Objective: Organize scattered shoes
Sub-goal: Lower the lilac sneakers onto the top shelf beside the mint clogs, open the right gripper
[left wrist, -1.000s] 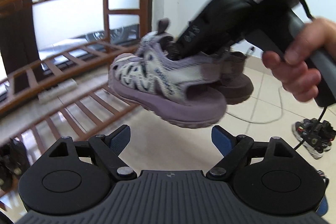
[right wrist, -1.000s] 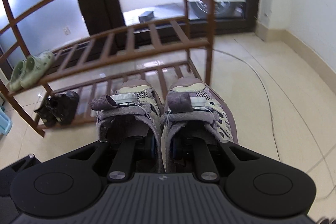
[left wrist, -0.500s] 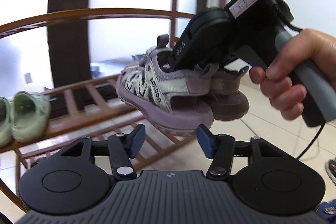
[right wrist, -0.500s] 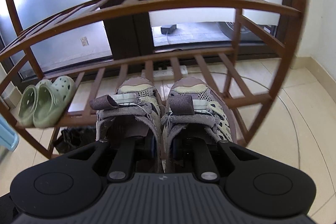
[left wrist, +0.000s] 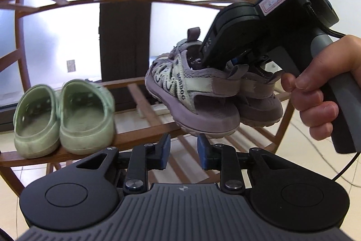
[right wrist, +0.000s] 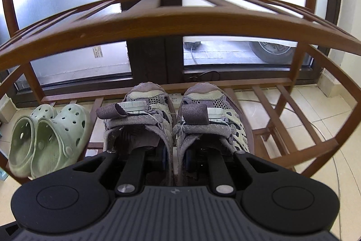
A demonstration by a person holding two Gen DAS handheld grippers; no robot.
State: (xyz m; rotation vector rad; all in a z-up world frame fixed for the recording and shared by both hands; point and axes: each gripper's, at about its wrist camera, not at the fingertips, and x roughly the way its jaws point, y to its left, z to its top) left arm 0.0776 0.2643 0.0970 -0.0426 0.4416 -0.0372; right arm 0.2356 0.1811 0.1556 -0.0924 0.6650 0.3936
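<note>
Meanwhile, at the wooden rack:
Purple sandals point(left wrist: 198, 92): a pair, pinched together by their inner collars and carried clear of the slats, toes pointed into the middle tier.
Right gripper point(right wrist: 175, 156): one finger point(right wrist: 161, 156) is sunk inside each sandal, the two inner walls clamped between the pads; its handle is held in a person's hand point(left wrist: 325, 87).
Left gripper point(left wrist: 181, 150): nothing is held; its blue pads point(left wrist: 165, 149) are set a narrow gap apart, having just been closing, just below the nearer sandal's sole.
Green clogs point(right wrist: 45, 137): parked as a pair on the same tier, heels outward, left of the sandals.
Shoe rack point(right wrist: 171, 22): brown slatted shelves against frosted glass doors.
</note>
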